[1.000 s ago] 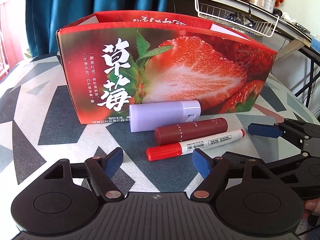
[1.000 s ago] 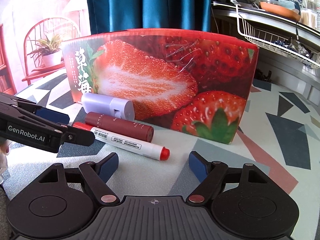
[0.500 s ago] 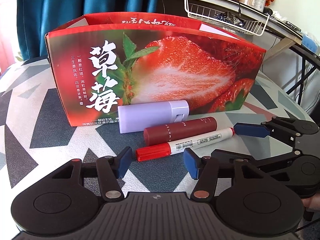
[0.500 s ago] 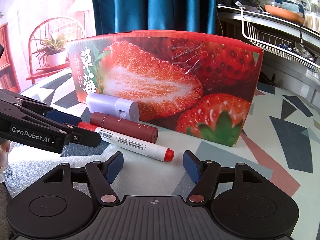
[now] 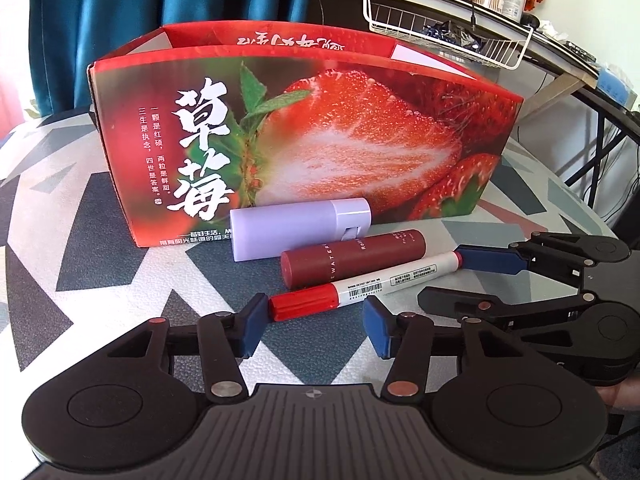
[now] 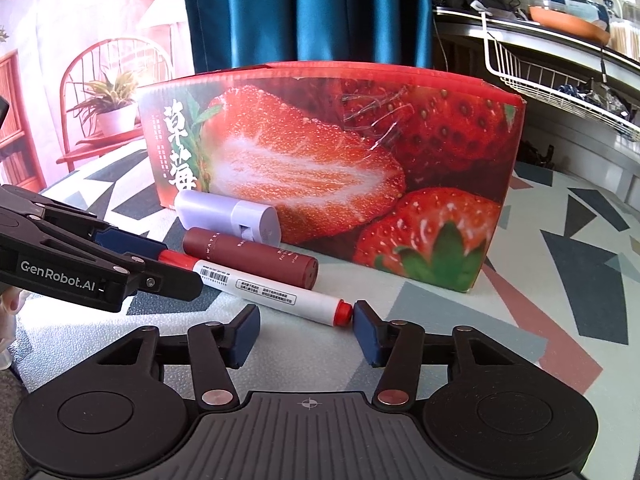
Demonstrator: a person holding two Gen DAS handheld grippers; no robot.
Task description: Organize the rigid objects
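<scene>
**Red marker between two closing grippers**

Blue-padded left gripper [image 5: 314,326] and right gripper [image 6: 305,335] are both closing, jaws still apart around opposite ends of the marker [image 5: 362,286], which lies on the patterned table [image 5: 100,264] beside two tubes, before the strawberry box [image 5: 320,140].

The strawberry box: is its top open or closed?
Open. In the left view the box shows its rim and the inside of its back wall, with no lid across. What lies inside cannot be seen.
</scene>
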